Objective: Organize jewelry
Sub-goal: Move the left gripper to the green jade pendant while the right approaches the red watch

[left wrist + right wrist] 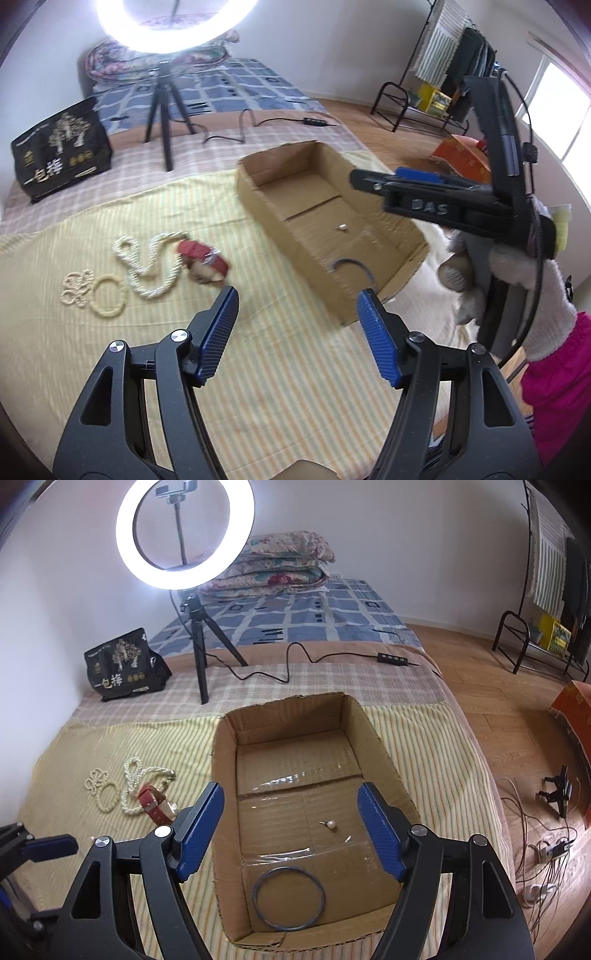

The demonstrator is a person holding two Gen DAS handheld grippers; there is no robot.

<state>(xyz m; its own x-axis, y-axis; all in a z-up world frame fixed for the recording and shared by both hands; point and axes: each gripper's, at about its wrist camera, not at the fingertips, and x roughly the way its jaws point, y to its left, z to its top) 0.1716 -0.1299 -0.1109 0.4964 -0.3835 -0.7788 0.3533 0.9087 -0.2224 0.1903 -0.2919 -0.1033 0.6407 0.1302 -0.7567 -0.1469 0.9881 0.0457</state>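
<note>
An open cardboard box (384, 753) (258, 192) sits on the striped bedspread. Inside it lie a dark bangle (289, 898) (351, 264) and a pearl earring (331, 825) (342, 226). Left of the box lie a pearl necklace (151, 269) (133, 782), a pearl bracelet (107, 299) (105, 797), a pearl knot piece (75, 286) (96, 777) and a red-strap watch (201, 254) (155, 803). My left gripper (297, 299) is open and empty above the bedspread by the box's near corner. My right gripper (290, 797) is open and empty above the box; it also shows in the left wrist view (424, 192).
A ring light on a tripod (184, 535) and a black bag (125, 664) stand behind the box. A cable with a controller (391, 659) crosses the bed. Folded quilts (280, 561) lie at the far end. Wooden floor with cables (546, 849) lies right.
</note>
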